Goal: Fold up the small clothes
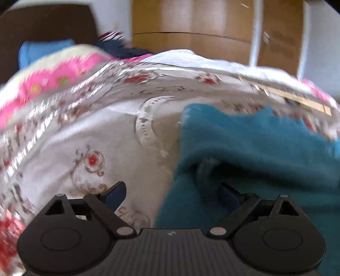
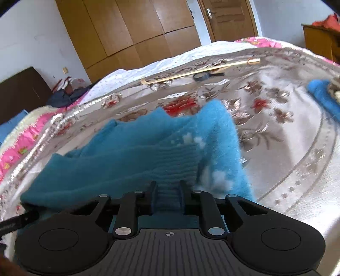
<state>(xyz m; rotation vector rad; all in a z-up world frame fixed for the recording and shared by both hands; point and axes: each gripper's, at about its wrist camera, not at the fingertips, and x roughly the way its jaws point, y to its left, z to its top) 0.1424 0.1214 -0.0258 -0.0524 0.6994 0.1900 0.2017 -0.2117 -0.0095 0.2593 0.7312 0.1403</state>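
A teal knitted garment (image 2: 131, 152) with small white motifs lies rumpled on the floral cream bedspread (image 2: 286, 152). My right gripper (image 2: 168, 195) is shut on its ribbed edge, and the fabric is pinched between the two narrow-set fingers. In the left wrist view the same teal garment (image 1: 255, 152) fills the right half, blurred. My left gripper (image 1: 172, 195) stands wide open at the garment's left edge. Its right finger (image 1: 230, 196) is over the teal fabric and its left finger (image 1: 114, 195) is over the bedspread (image 1: 95, 131). Nothing is pinched between them.
A second blue cloth (image 2: 323, 95) lies at the far right of the bed. A long wooden stick (image 2: 201, 71) and a black object (image 2: 205, 76) rest near the far edge. Pink quilt (image 2: 23, 140), dark clothes (image 2: 68, 93), a wooden wardrobe (image 2: 131, 34) and a door (image 2: 229, 19) lie beyond.
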